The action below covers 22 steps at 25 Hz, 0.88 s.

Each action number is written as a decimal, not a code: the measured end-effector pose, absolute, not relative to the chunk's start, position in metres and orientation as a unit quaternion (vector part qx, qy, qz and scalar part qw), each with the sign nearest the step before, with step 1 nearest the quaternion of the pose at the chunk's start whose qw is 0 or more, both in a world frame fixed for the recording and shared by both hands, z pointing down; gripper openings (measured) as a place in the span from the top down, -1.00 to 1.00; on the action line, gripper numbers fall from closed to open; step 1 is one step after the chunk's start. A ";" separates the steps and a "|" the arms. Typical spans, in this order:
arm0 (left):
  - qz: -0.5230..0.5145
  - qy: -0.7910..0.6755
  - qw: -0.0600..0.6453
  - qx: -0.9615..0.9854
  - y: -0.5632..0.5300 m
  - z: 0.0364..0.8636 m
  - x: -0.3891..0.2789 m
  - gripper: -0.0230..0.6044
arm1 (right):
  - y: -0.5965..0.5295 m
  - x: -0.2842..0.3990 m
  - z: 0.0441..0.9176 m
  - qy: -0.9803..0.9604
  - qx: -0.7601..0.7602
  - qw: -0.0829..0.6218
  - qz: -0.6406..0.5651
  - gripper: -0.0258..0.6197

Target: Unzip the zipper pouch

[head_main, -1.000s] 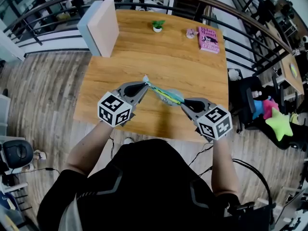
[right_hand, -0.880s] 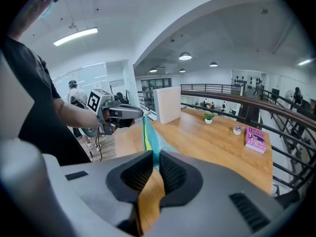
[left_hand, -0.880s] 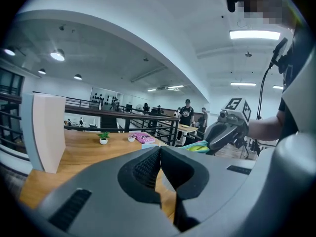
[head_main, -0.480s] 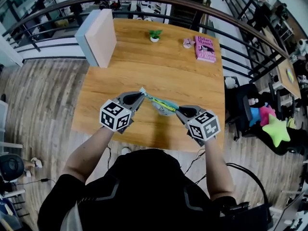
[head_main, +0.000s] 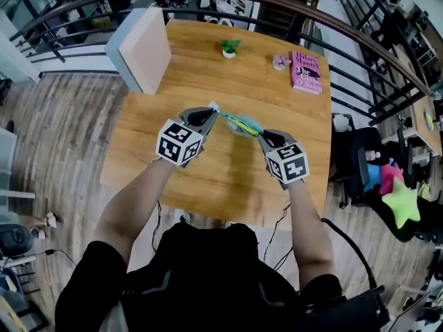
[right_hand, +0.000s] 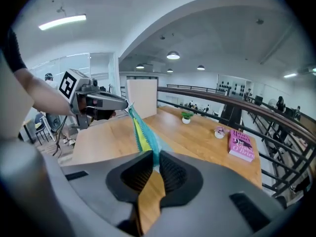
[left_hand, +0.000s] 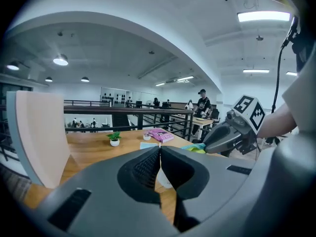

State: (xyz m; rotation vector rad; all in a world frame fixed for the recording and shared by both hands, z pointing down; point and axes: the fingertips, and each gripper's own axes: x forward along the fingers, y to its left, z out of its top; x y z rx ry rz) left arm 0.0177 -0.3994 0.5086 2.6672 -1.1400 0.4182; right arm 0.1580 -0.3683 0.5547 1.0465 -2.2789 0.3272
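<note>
While taut, zipper pouch (head_main: 239,124) between clenched fingers of left gripper (head_main: 210,108) and right gripper (head_main: 260,135)

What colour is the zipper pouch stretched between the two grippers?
The zipper pouch is teal with a yellow stripe; clearest in the right gripper view.

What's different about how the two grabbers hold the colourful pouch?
The left gripper pinches only a thin tip of the zipper pouch, jaws pressed fully together; the right gripper clamps thicker teal and yellow fabric, jaws slightly apart. The left gripper reaches farther across the table than the right gripper. Both are shut on the pouch, holding it stretched between them above the table.
</note>
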 end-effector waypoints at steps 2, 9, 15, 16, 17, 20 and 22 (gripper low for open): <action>0.158 -0.396 0.115 0.898 -0.399 0.526 0.015 0.83 | -0.371 0.156 0.571 -0.863 0.389 0.303 0.111 0.76; 0.241 -0.394 0.187 0.867 -0.348 0.626 0.002 0.83 | -0.330 0.143 0.665 -0.859 0.349 0.334 0.169 0.76; 0.281 -0.393 0.238 0.843 -0.316 0.685 -0.011 0.83 | -0.301 0.132 0.714 -0.851 0.321 0.358 0.213 0.75; 0.285 -0.394 0.240 0.840 -0.312 0.690 -0.011 0.83 | -0.299 0.132 0.718 -0.848 0.321 0.361 0.217 0.74; 0.288 -0.395 0.242 0.838 -0.308 0.695 -0.010 0.83 | -0.296 0.133 0.721 -0.846 0.322 0.365 0.219 0.73; 0.294 -0.400 0.249 0.832 -0.298 0.707 -0.009 0.83 | -0.291 0.135 0.727 -0.841 0.324 0.376 0.214 0.72; 0.301 -0.394 0.250 0.832 -0.295 0.712 -0.006 0.83 | -0.291 0.137 0.729 -0.837 0.329 0.383 0.213 0.69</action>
